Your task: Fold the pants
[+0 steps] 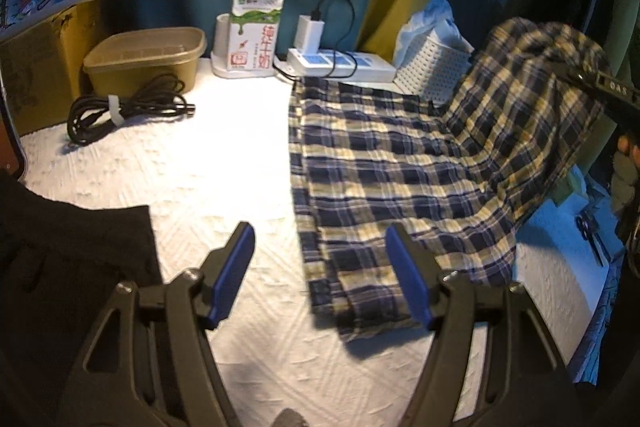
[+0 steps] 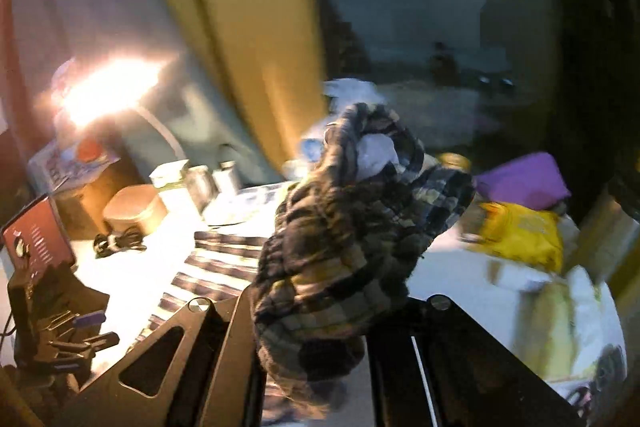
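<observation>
Along the left edge of the white quilted bed surface lies a black garment, flat and apart from my work. At the far left corner sit a tan plastic tub and a coiled black cable; further along the back edge stand a white-and-green milk carton, a white power strip with a charger plugged in and a white perforated basket.

My left claw hangs wide over the near edge with nothing between its blue pads; the right pad sits just over the hem of the navy-and-cream plaid flannel pants, without pinching it as far as I can tell.

The pants take up the right half of the bed. Their near part lies spread flat, one leg end reaching toward the near edge. Their far right end is off the surface, bunched and hanging from my right claw, whose jaws are clamped tight on a thick wad of the plaid cloth.

I judge the fold barely begun: one end is raised for carrying across, but no crease is laid. Left to do is bringing that end over the flat part, matching the edges, and smoothing, probably with a second fold after.
</observation>
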Motion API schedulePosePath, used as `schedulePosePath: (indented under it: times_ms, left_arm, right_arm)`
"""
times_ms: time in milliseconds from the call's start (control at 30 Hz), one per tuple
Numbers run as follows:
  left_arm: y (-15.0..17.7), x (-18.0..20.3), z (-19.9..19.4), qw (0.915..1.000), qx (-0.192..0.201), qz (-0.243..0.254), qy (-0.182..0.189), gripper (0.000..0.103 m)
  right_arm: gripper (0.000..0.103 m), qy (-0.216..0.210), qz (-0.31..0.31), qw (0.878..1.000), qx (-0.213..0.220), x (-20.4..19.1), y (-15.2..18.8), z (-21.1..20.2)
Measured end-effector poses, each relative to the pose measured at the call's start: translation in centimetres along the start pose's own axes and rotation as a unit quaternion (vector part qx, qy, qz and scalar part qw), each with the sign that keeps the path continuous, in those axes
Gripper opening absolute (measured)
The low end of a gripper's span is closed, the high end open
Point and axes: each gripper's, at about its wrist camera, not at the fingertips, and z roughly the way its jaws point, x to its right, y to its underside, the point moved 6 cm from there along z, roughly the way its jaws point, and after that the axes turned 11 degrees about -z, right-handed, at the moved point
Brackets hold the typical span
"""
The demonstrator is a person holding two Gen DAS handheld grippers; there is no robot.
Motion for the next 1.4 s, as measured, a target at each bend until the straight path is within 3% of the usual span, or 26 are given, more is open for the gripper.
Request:
schedulePosePath:
  times_ms: [200, 400, 467, 533, 600, 667, 833, 1000, 1167, 1400]
  left_arm:
    - [-0.3, -2.6, -0.7, 0.9999, 0.003, -0.013, 0.005, 0.069]
    - [-0.1, -4.3, -1.0, 0.9997, 0.006, -0.023, 0.011, 0.069]
    - [0.0, -4.7, -1.0, 0.9995, 0.005, -0.028, 0.01, 0.069]
    - [0.0, -4.9, -0.9, 0.9995, 0.003, -0.031, 0.01, 0.069]
    - [-0.1, -5.0, -0.8, 0.9995, 0.003, -0.031, 0.008, 0.069]
    - [-0.3, -4.8, -0.8, 0.9995, 0.003, -0.03, 0.007, 0.069]
    - [-1.4, -3.8, -1.0, 0.9996, 0.009, -0.027, 0.005, 0.069]
    - [-2.4, -0.5, -1.0, 0.9998, 0.014, 0.003, 0.011, 0.069]
    - [-3.5, 4.1, 1.3, 0.9984, 0.001, 0.054, 0.014, 0.069]
    - [-6.1, 9.8, 5.5, 0.9911, -0.018, 0.131, 0.017, 0.069]
  right_arm:
    - [0.007, -0.043, -0.033, 0.998, -0.043, -7.6, 0.4, 5.5]
    - [0.008, -0.087, -0.048, 0.988, -0.12, -14.0, 4.2, 11.0]
    - [0.019, -0.106, -0.06, 0.981, -0.15, -15.6, 5.6, 12.0]
    - [0.053, -0.119, -0.067, 0.979, -0.154, -16.6, 6.3, 11.9]
    - [0.071, -0.137, -0.083, 0.975, -0.156, -17.6, 6.7, 11.3]
    - [0.073, -0.153, -0.089, 0.973, -0.148, -17.9, 6.8, 10.3]
    - [0.073, -0.164, -0.09, 0.974, -0.127, -16.6, 6.5, 7.7]
    - [0.073, -0.147, -0.065, 0.982, -0.096, -11.3, 6.4, 5.1]
    - [0.073, -0.105, -0.023, 0.988, -0.109, -5.3, 7.9, 5.9]
    - [0.073, -0.103, -0.008, 0.989, -0.104, -1.8, 8.1, 7.2]
